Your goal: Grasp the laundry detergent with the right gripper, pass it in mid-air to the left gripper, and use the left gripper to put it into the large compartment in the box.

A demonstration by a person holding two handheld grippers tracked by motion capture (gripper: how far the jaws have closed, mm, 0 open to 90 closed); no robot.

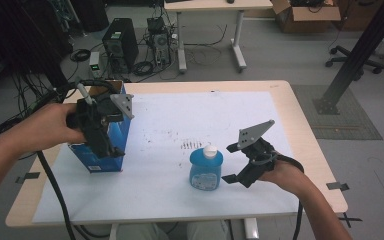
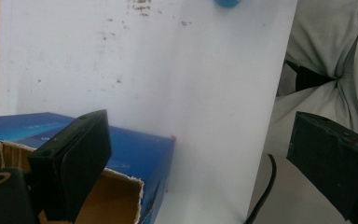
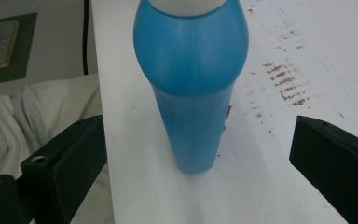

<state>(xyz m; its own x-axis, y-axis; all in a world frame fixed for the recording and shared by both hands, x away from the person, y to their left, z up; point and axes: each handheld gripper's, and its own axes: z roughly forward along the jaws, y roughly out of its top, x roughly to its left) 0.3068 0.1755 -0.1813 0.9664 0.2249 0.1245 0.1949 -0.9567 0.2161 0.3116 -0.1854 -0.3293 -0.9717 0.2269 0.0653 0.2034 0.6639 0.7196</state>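
A blue bottle (image 1: 206, 169) with a white cap (image 1: 210, 150) stands upright on the white sheet, near the front middle. My right gripper (image 1: 231, 163) is open just right of it, one jaw on each side of its line. In the right gripper view the blue bottle (image 3: 191, 93) stands between the wide-apart jaws of the right gripper (image 3: 196, 158), untouched. A blue cardboard box (image 1: 102, 150) with an open top stands at the left. My left gripper (image 1: 107, 147) hangs over it, open; in the left gripper view the left gripper (image 2: 200, 154) has one jaw above the blue box's (image 2: 135, 149) opening.
The white sheet (image 1: 180, 200) covers most of the wooden table (image 1: 300, 125); faint brown marks (image 1: 187, 145) lie behind the bottle. On the floor beyond are a computer tower (image 1: 120, 42), cables, another table (image 1: 210, 10), a cardboard box (image 1: 305, 17) and a chair base (image 1: 352, 60).
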